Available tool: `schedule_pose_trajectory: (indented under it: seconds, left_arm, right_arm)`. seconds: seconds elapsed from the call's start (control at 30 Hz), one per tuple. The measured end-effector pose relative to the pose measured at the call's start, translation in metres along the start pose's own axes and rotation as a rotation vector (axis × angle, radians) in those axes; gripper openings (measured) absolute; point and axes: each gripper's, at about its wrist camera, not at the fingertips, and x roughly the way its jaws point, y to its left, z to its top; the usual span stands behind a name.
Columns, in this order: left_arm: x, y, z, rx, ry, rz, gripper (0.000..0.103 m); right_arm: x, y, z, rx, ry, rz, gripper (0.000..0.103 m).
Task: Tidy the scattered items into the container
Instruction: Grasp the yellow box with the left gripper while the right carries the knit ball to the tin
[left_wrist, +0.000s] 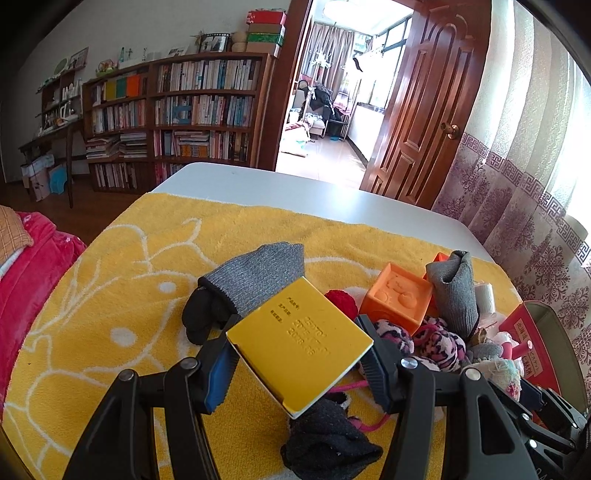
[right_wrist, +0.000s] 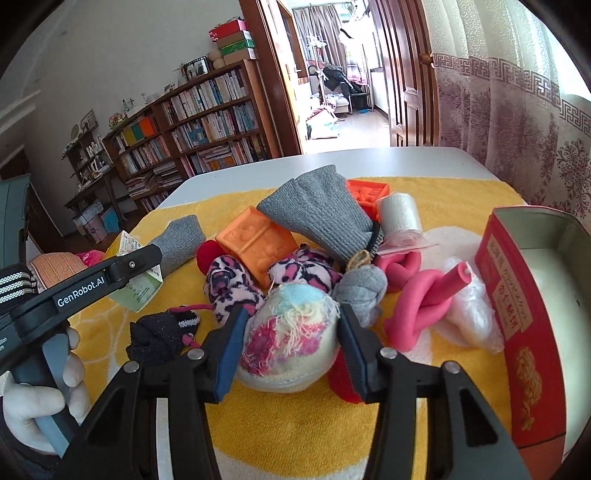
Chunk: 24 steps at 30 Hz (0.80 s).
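Observation:
My left gripper (left_wrist: 297, 354) is shut on a yellow carton (left_wrist: 295, 332) and holds it tilted above the yellow towel (left_wrist: 129, 277). The right wrist view shows that carton (right_wrist: 136, 273) at the left, in the same gripper. My right gripper (right_wrist: 293, 317) is shut on a rolled white sock ball (right_wrist: 288, 350) with pink and blue fuzz, both pads pressing its sides. The red tin container (right_wrist: 517, 306) stands open at the right, close beside the ball. Its inside looks bare where visible.
A heap lies on the towel: grey sock (right_wrist: 317, 214), orange cube (right_wrist: 258, 240), leopard-print socks (right_wrist: 236, 288), pink twisted tube (right_wrist: 421, 302), black sock (right_wrist: 162, 332), knotted grey sock (right_wrist: 362, 288), white roll (right_wrist: 399, 214). A gloved hand (right_wrist: 48, 387) grips the left handle.

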Motion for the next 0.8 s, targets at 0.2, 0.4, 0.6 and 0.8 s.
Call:
schedule_pose_trajectory:
  seconds: [0.2, 0.4, 0.6, 0.8]
  left_arm:
    - [-0.002, -0.004, -0.001, 0.017, -0.011, -0.004, 0.062]
    - [-0.002, -0.014, -0.004, 0.047, -0.014, -0.009, 0.062]
    - [-0.030, -0.039, -0.005, 0.086, -0.065, -0.047, 0.062]
    - [-0.043, -0.099, -0.018, 0.168, -0.025, -0.178, 0.062]
  right_arm:
    - [-0.028, -0.007, -0.001, 0.016, -0.077, -0.011, 0.053]
    - [-0.063, -0.029, -0.003, 0.072, -0.144, -0.054, 0.053]
    - [-0.110, -0.065, -0.009, 0.131, -0.229, -0.150, 0.053]
    - [-0.148, -0.110, -0.018, 0.206, -0.309, -0.275, 0.053]
